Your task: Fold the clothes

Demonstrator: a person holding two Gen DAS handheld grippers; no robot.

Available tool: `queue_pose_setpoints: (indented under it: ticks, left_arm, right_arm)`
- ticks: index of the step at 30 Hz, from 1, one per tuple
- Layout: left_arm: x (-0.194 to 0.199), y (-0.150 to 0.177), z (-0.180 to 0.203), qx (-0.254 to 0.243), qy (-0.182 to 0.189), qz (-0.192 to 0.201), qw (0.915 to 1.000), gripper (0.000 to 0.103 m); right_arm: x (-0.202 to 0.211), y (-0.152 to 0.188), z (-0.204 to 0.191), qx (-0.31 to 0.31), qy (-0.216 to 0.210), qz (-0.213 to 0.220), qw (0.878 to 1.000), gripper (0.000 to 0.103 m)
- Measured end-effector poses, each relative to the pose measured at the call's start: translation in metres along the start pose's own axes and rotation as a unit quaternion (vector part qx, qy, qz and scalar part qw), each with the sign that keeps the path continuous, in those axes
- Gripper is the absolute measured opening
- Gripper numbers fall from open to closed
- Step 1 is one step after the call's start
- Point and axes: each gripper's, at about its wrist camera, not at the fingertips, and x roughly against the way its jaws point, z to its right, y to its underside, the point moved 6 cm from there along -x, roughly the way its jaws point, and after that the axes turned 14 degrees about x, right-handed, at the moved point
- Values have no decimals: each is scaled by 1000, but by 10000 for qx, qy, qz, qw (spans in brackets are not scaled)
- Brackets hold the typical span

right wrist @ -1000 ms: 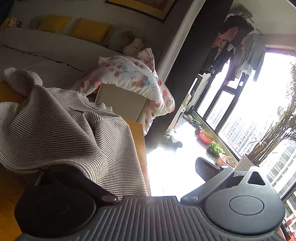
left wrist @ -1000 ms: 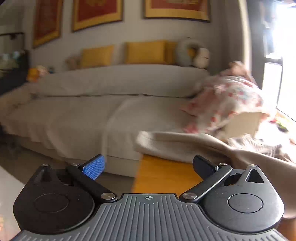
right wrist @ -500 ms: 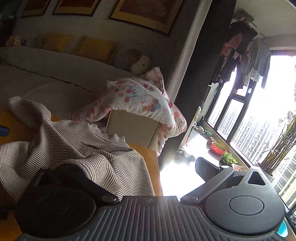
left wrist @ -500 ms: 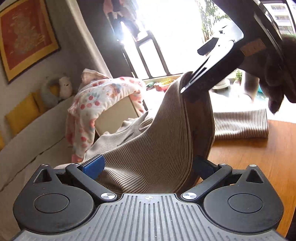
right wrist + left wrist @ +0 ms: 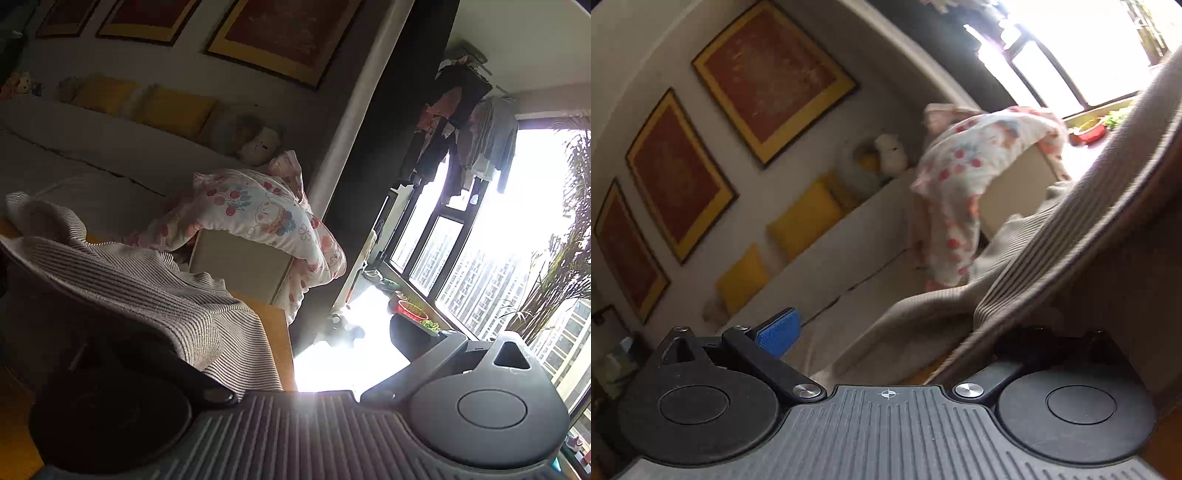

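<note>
Now the striped sweater (image 5: 1052, 236) drapes over the right side of the left gripper (image 5: 886, 332), hiding one jaw; its blue-padded jaw stands wide and bare. Cloth also covers the right gripper (image 5: 295, 350), so I cannot tell its grip. Part lies on the desk (image 5: 273, 325). Half a second ago the sweater hung lower.

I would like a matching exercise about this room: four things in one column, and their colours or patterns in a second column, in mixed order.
Things:
1. garment
2. blanket
3. cushions
4. table

Looks:
a. plain yellow
b. orange-brown wood
c. fine brown and white stripes
d. white with red cherry prints

Pairs: 1-c, 2-d, 3-a, 4-b
</note>
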Motion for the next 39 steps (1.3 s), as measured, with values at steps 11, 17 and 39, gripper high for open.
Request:
queue_pose_setpoints:
  ticks: [11,17,39]
  left_arm:
    - [-9,46,15,-623,856,-852,9907,103]
    - [-31,31,-13,67,292,-880,9957,103]
    - [153,25,-79,2005,3854,-2353,8695,103]
  right_arm:
    - [-21,26,-82,922,-496,-380,9938,103]
    - [-18,13,-27,461,554,-150,9973,103]
    - [65,85,-8,673,-2543,-528,9634,103]
